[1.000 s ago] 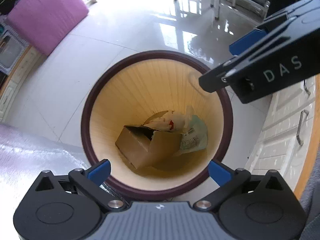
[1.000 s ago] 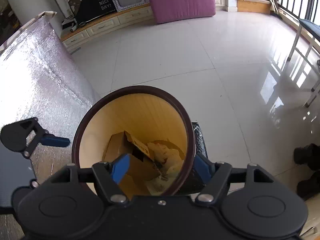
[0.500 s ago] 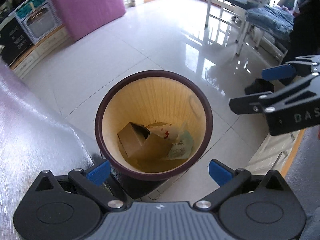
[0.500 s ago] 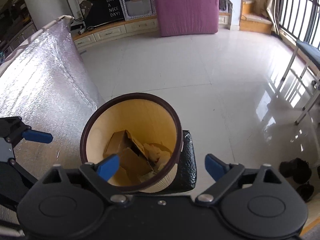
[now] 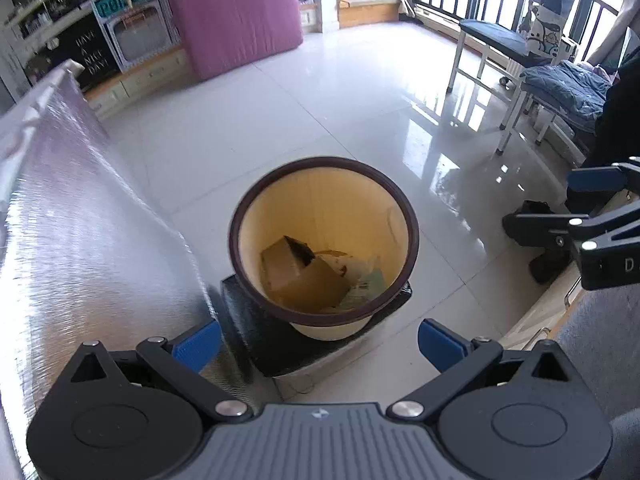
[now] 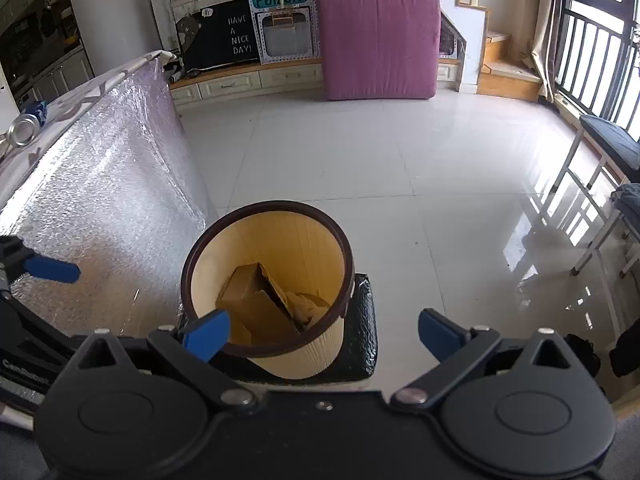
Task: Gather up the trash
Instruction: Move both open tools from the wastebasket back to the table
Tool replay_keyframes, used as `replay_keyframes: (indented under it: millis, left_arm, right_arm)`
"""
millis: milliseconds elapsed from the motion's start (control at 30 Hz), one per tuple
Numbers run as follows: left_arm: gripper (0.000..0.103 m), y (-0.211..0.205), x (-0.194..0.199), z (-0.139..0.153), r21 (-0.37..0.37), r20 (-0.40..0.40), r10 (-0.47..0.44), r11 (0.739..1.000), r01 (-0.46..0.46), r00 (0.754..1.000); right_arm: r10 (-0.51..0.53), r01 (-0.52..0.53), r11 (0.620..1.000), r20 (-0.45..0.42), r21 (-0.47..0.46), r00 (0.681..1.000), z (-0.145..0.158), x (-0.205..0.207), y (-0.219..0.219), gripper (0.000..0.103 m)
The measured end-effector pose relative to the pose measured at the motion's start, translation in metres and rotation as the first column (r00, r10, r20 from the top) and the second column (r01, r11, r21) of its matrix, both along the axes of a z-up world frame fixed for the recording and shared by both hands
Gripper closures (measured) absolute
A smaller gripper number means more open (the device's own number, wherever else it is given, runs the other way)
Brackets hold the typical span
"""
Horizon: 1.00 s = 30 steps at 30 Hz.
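**Inspector:** Progress?

**Assessor:** A crumpled brown cardboard box (image 5: 298,276) and paper wrappers (image 5: 366,286) are seen inside the round cream ribbed bin with dark rim (image 5: 414,236), frame centre. Left gripper (image 5: 320,342) and right gripper (image 6: 324,332) are spread, empty.

**Inspector:** Outstanding?

**Assessor:** A metal can (image 6: 24,130), upper left on the silvery quilted cover (image 6: 104,184), possibly.
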State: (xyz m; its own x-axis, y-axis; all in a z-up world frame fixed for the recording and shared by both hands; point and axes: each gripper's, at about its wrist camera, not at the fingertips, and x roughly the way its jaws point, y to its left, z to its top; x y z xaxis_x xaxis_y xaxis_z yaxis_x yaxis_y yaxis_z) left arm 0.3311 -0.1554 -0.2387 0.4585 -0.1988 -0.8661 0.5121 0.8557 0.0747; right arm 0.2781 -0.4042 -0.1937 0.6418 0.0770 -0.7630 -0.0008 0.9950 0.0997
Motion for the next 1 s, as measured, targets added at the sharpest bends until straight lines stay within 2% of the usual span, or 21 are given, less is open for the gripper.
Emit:
replay_keyframes:
  millis: [367, 733, 1000]
  left_arm:
    - [0.0, 0.04, -0.036, 0.056, -0.128, 0.079, 0.099, 0.988, -0.089, 0.992]
    - [0.0, 0.075, -0.07, 0.092, -0.252, 0.124, 0.137, 0.962, -0.103, 0.983]
    - [0.0, 0.126, -0.082, 0.114, -0.298, 0.213, 0.193, 0.947, -0.125, 0.958]
  right_arm:
    - [0.006, -0.005, 1.0, 0.057, -0.016, 0.998, 0.044, -0.043, 0.011, 0.001]
    - [0.01, -0.01, 1.0, 0.104, -0.001, 0.994, 0.081, -0.075, 0.028, 0.001]
    - [0.016, -0.014, 1.0, 0.157, -0.008, 0.987, 0.101, -0.088, 0.049, 0.001]
